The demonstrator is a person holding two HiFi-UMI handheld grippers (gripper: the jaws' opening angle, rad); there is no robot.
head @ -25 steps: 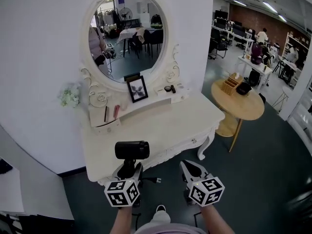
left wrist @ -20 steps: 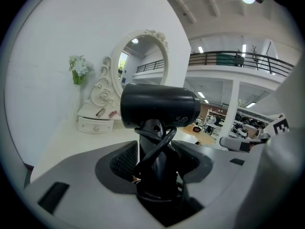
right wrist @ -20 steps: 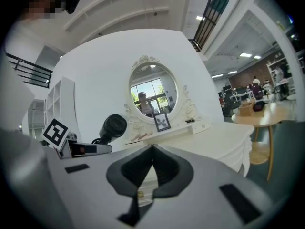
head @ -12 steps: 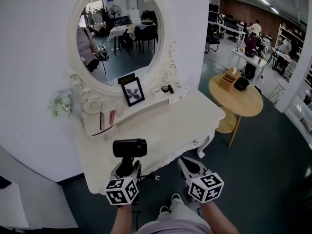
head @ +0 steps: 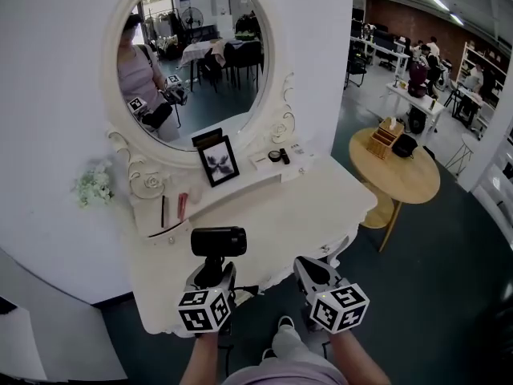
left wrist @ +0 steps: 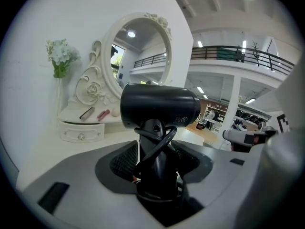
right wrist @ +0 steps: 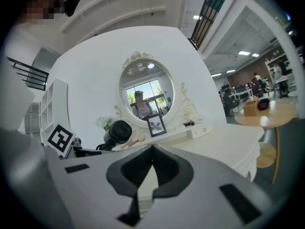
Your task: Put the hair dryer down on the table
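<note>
The left gripper point(head: 213, 277) pinches the hair dryer point(head: 218, 241) by its handle: in the left gripper view its jaws point(left wrist: 156, 161) stand wide apart with the black handle filling the gap between them and both pads against it. A black cord point(left wrist: 157, 140) is looped around that handle. The hair dryer point(left wrist: 159, 106) stands upright, handle down in the jaws and its dark barrel lying crosswise on top. Seen from the head view, it is over the front left part of the white table point(head: 276, 215), just inside the front edge, and held up rather than lying on the top. The right gripper point(head: 311, 269) is just off the front edge, beside the left one, and carries nothing; in the right gripper view its jaws point(right wrist: 152, 149) are pressed together at the tips with nothing between them, and the hair dryer point(right wrist: 117, 132) shows off to its left. Along the back edge of the table runs a raised shelf point(head: 240, 175) under an oval mirror point(head: 192, 54). A small picture frame point(head: 218, 160) leans on the shelf near its middle, and a spray of white flowers point(head: 94, 184) is at the left end. Well apart to the right stands a round wooden table point(head: 401, 175).
</note>
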